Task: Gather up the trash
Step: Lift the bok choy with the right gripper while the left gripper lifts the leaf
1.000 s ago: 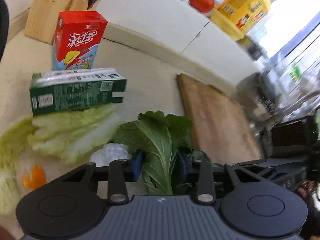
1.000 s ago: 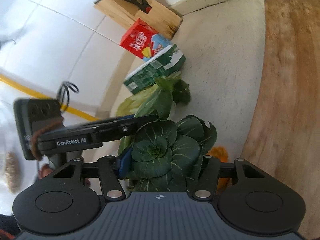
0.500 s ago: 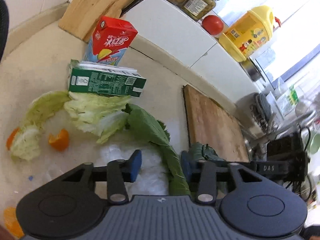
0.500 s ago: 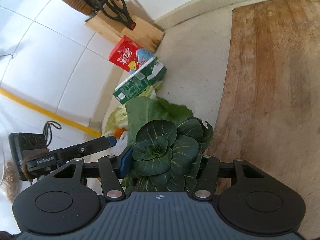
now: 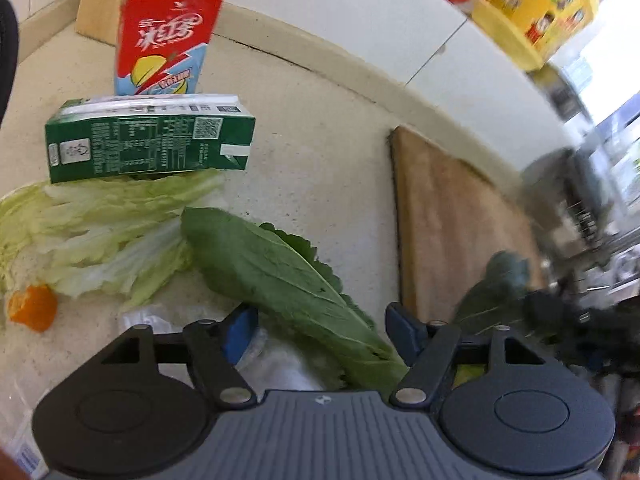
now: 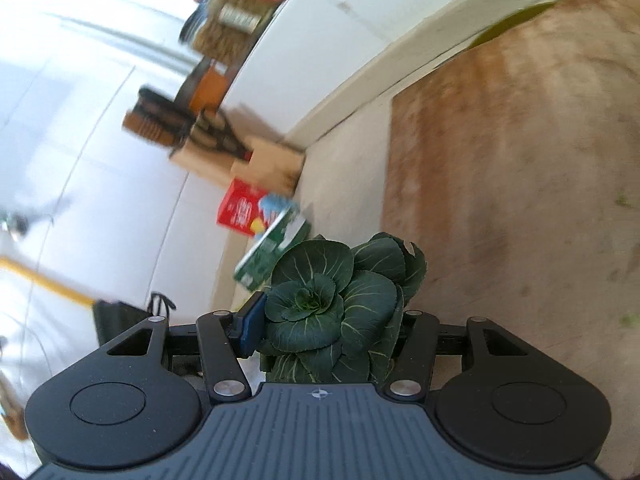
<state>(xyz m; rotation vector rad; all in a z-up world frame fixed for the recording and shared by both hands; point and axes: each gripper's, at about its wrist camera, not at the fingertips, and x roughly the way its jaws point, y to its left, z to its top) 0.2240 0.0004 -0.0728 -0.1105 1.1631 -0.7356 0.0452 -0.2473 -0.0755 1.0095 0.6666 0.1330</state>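
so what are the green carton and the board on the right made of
Green carton: looks like coated paperboard, with crisp folded edges, printed panels and a slight sheen. Board: looks like unfinished wood, matte brown with lengthwise grain and worn patches.

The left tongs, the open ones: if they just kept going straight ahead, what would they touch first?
Most likely the dark green leaf lying between the open left tongs. Beyond it is bare countertop, then the white wall; depth is hard to judge.
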